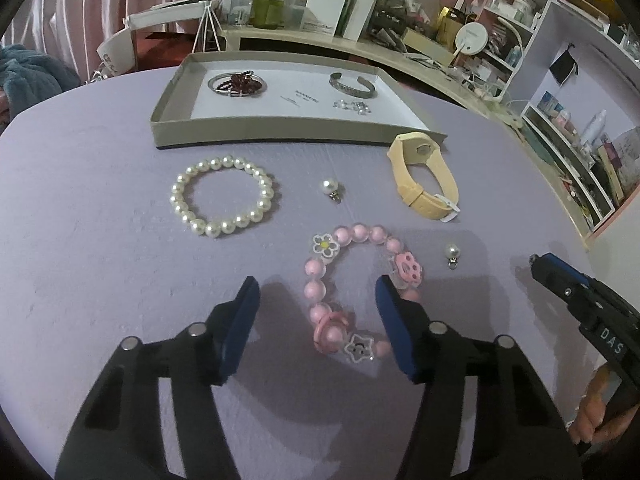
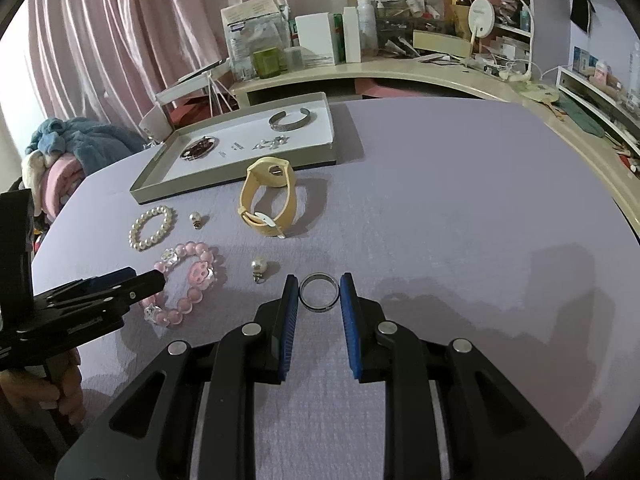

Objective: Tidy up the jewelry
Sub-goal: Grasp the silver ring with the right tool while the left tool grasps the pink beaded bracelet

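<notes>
left wrist view:
left gripper (image 1: pixel 318 290): spread wide, nothing held, low over the table
pink bead bracelet (image 1: pixel 352 292): flat on the lilac table (image 1: pixel 100 280), partly between the left fingers; right blue pad covers its right side, contact unclear
charms: flower, paw and star pieces on the pink bracelet
pearl bracelet (image 1: pixel 225 196): flat on the table, left of centre, in front of the tray
pearl earring (image 1: pixel 330 189): loose, between the pearl bracelet and the watch
second pearl earring (image 1: pixel 451 254): just right of the pink bracelet
yellow watch (image 1: pixel 424 178): strap buckled in a loop, on its side, near the tray's front right corner
tray (image 1: pixel 256 130): shallow grey box at the far side of the table
in tray: dark red bead bracelet with silver hoop (image 1: pixel 237 83) at left, silver cuff (image 1: pixel 353 85) at right, small clear pieces (image 1: pixel 352 107) in front of the cuff
right gripper (image 1: pixel 560 280): side-on at right edge, fingers look close together, can't tell grip from here

right wrist view:
right gripper (image 2: pixel 319 292): part closed around the ring, not clamping
ring (image 2: pixel 319 292): dark metal band flat on the table, between the blue pads, slim gaps both sides
left gripper (image 2: pixel 136 280): enters from left, tips over the pink bead bracelet (image 2: pixel 188 280)
yellow watch (image 2: pixel 269 200): beyond the ring, near the tray (image 2: pixel 224 184)
pearl earring (image 2: pixel 259 267): just left of the right gripper's left finger
pearl bracelet (image 2: pixel 152 227): left, in front of the tray
desk (image 2: pixel 400 70): behind the table, cluttered with boxes and bottles
</notes>
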Demonstrator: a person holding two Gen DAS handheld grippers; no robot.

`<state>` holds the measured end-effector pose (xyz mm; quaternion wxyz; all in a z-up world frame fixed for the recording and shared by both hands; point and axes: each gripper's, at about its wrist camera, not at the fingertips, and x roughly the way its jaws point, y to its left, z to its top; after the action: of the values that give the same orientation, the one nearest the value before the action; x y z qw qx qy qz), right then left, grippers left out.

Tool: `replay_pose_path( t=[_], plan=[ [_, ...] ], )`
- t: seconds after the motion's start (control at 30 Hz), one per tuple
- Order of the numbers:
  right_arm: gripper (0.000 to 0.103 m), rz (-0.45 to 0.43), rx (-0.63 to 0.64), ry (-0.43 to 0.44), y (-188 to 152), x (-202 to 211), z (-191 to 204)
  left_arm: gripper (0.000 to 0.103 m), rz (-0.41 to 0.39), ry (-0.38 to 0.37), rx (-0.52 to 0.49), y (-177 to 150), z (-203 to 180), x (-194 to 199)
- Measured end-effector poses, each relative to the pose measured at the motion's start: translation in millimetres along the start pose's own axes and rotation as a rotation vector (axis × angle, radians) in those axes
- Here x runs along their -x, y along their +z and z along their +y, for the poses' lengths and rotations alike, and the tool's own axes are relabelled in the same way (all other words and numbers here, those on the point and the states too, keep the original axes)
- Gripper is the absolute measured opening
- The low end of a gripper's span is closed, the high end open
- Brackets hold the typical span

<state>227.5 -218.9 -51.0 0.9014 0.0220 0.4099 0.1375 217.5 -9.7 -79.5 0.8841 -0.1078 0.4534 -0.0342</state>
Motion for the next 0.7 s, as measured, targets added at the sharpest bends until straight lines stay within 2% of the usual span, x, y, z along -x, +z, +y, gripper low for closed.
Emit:
replay_pose_path(
  t=[0.23,0.3,0.43,0.7],
  plan=[
    [0.022,0.0,-0.02,-0.014,0.4,0.2,-2.9,0.045,0.0,0.017,-0.024,4.0,-1.8,-5.1],
    [0.022,-0.001,-0.022,-0.014,0.6,-0.1,-2.6,0.038,0.001,0.019,-0.039,4.2,-4.0,-6.2],
    [0.022,-0.003,-0.022,-0.012,0.7,-0.1,-2.3,0.015,0.005,0.029,-0.081,3.9,-9.0,-8.9],
    [0.022,-0.021,-0.021,-0.006,6.4,5.0,2.2,0.013,0.003,0.0,-0.074,3.1,-1.5,-3.4]
  ],
)
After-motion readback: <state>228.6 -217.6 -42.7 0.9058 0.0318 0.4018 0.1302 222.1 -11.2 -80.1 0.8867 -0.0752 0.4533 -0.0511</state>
